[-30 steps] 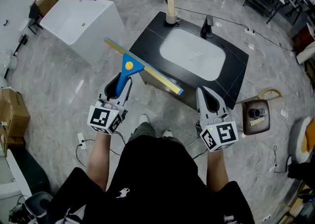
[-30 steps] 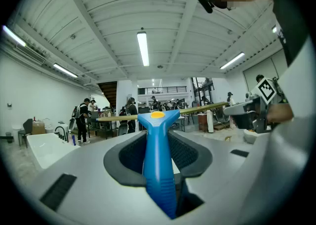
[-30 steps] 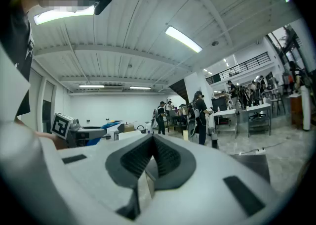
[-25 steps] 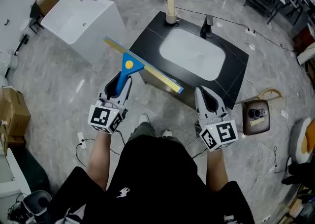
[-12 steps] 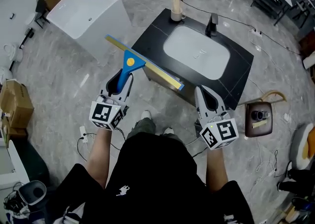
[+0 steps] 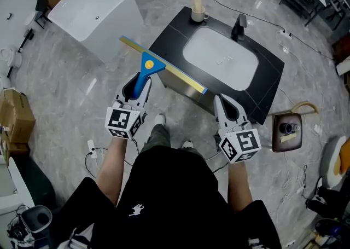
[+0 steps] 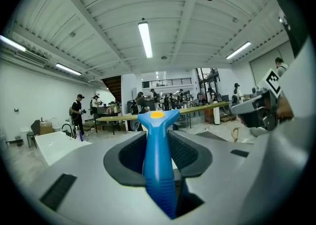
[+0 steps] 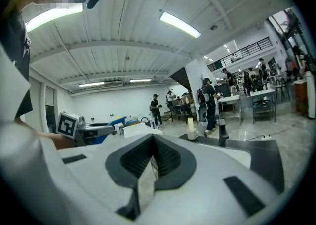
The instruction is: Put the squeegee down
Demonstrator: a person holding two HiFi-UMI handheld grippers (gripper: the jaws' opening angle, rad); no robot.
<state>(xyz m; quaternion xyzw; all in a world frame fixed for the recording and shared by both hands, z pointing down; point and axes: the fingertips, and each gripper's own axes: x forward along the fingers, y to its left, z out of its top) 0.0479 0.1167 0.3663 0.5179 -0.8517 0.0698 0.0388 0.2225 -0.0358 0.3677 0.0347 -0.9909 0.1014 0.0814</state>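
Head view, carrying stage of the put-down. The left gripper (image 6: 136, 90) pinches the blue plastic handle of the squeegee with the long yellow-and-blue blade (image 6: 149, 66). In the left gripper view the dark pads press on both sides of the handle, and the blade stands crosswise beyond the tips. The squeegee hangs in the air at 11 o'clock from the person's body. Its blade runs from a far end at 10 o'clock to a near end at 4 o'clock. That near end overlaps, in the picture, the front left edge of the black rectangular counter (image 6: 169, 34) with the white oval basin (image 6: 220, 59), which lies at 12 to 1 o'clock. Whether blade and counter touch cannot be told; the squeegee appears to be above the counter. The right gripper (image 6: 223, 105), at 1 o'clock and near the counter's front edge, has its jaws pressed together with nothing between them.

Judged step: the squeegee is not yet set down. The next move calls for lowering the blade level onto a bare surface, probably the counter rim beside the basin, then spreading the left jaws once the handle rests.
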